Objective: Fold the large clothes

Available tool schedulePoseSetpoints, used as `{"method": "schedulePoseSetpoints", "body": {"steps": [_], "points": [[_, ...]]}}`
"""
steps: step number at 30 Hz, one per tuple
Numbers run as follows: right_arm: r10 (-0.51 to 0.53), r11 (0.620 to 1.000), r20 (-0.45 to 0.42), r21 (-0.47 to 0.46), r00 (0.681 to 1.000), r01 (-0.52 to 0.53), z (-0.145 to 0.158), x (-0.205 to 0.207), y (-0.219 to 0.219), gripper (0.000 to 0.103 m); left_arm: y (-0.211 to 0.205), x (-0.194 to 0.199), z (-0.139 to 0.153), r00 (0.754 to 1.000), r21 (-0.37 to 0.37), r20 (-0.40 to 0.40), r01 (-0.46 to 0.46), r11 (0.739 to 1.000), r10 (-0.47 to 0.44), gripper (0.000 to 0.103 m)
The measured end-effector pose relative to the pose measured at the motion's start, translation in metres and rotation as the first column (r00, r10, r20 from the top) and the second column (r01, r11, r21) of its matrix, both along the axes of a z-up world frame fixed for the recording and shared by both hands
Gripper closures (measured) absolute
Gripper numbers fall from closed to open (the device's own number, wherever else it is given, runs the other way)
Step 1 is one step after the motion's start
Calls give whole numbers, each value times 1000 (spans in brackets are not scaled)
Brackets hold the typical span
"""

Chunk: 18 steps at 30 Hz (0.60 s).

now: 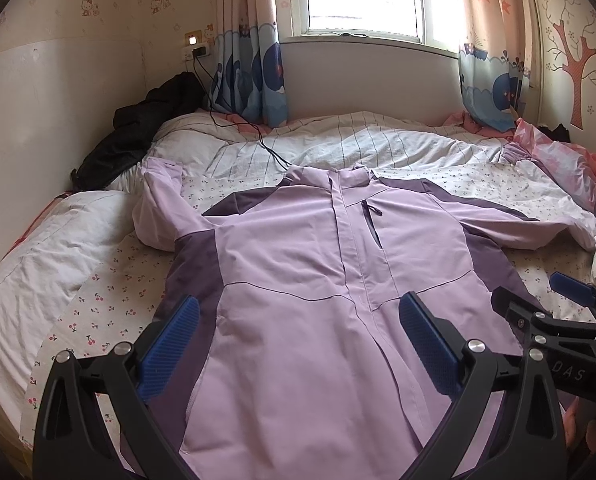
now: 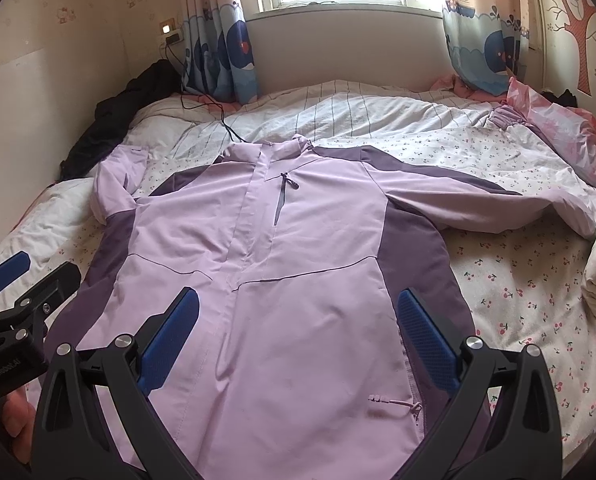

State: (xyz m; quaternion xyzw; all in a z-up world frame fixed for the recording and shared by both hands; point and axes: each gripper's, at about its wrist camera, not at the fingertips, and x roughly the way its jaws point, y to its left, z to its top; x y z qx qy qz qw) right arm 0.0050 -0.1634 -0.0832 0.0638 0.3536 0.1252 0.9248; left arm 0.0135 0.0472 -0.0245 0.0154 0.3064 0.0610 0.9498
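Both grippers, left (image 1: 298, 344) and right (image 2: 298, 340), hover spread wide over the jacket (image 1: 298, 248), soft, probably slippery, so pinch the sleeve (image 2: 497, 208) at two o'clock.

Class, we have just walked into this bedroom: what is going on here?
A person holds a left hand-held gripper and a right hand-held gripper, both open, above the lower part of a lilac jacket. It lies front up on the bed with its sleeves spread. Nothing is gripped; no fold is made yet.

Lilac jacket (image 1: 298, 264) with purple panels lies front-up, zipped, sleeves spread wide
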Motion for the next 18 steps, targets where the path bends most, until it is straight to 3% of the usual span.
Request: {"method": "schedulePoseSetpoints", "body": {"steps": [18], "points": [[-3,998,-39,-58,999,1,-6,2,-1,7,1,1,-1,1000,-16,-6,14,1000,-14,7]]}}
